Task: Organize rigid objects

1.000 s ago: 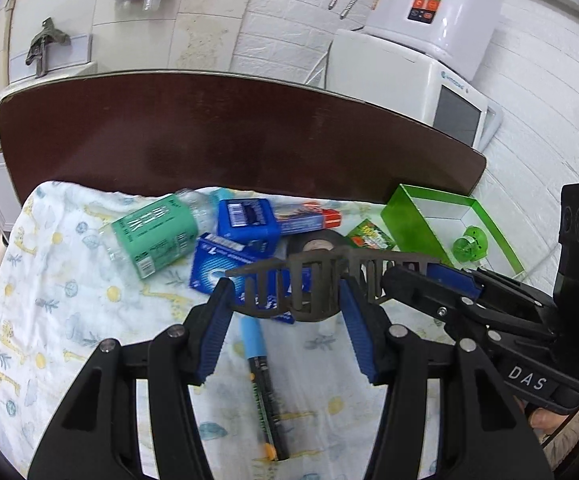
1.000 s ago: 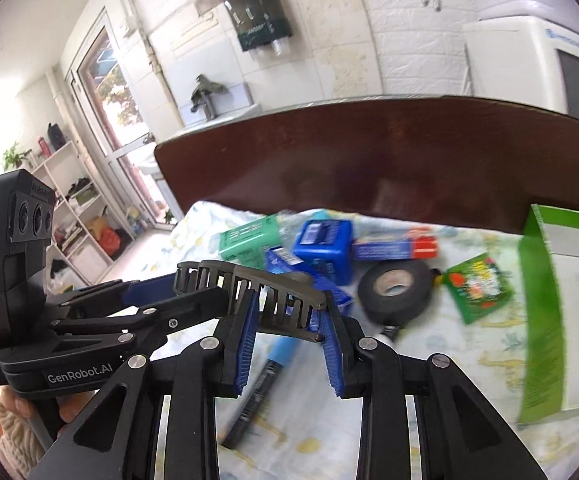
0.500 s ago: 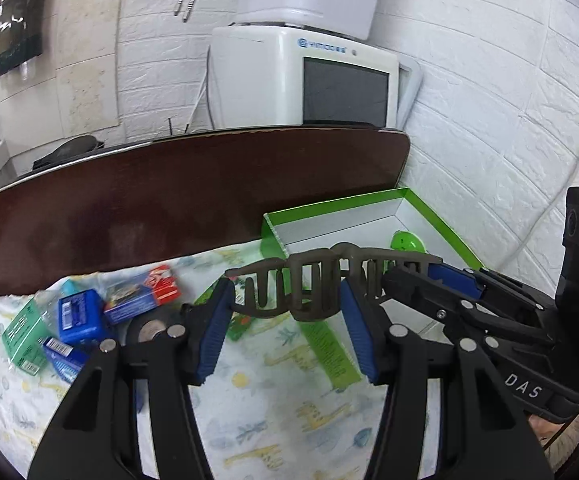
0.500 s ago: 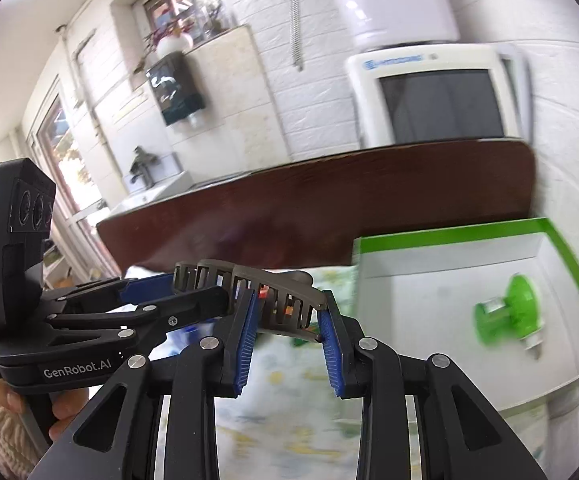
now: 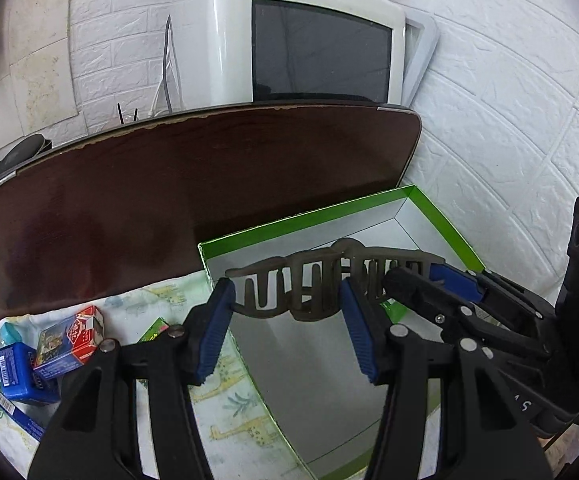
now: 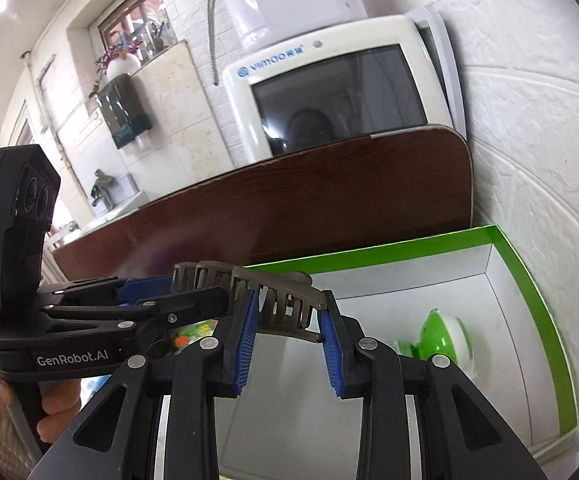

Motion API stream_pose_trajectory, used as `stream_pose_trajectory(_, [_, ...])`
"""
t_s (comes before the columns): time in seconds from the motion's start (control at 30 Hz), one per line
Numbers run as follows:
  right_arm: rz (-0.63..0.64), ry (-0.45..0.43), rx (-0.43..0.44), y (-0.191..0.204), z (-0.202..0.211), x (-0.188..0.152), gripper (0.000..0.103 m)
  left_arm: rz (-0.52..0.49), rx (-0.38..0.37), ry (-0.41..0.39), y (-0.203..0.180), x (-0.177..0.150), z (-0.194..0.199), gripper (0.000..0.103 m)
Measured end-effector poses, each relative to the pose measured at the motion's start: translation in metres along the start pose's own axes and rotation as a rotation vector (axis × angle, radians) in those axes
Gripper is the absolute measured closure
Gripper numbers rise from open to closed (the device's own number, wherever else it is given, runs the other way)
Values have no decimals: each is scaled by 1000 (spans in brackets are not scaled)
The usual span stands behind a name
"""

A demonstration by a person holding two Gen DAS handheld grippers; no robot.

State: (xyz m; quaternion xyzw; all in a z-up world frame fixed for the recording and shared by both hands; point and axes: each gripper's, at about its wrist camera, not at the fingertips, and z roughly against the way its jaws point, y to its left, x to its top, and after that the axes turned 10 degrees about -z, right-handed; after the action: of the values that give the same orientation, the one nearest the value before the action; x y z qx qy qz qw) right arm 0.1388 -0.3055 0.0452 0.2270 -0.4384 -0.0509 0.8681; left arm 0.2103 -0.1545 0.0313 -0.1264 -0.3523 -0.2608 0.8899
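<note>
Small blue and red boxes [image 5: 49, 354] sit cut off at left. Left gripper [image 5: 287, 330] and right gripper [image 6: 287, 344] both clamp the dark grey slotted plastic hair claw [image 5: 313, 284], now above the green-rimmed white cardboard box [image 5: 305, 216], no longer over the patterned cloth [image 5: 233, 416]. Green round item [image 6: 447, 336] inside is half hidden.
</note>
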Motion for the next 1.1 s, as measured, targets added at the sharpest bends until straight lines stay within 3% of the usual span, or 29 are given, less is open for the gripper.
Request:
stream_pose_trajectory(0.3, [-40, 40, -14, -21, -28, 2, 71, 5, -13, 43, 12, 0, -28, 49])
stream_pose_trajectory(0.67, [-37, 55, -52, -15, -43, 7, 71, -24, -13, 72, 11, 1, -43, 48])
stream_pose_trajectory(1.0, [-104, 85, -91, -32, -49, 2, 71, -233, 170, 107, -25, -3, -56, 49])
stream_pose_trajectory(1.1, [-126, 78, -78, -38, -46, 2, 71, -247, 180, 104, -30, -3, -53, 48])
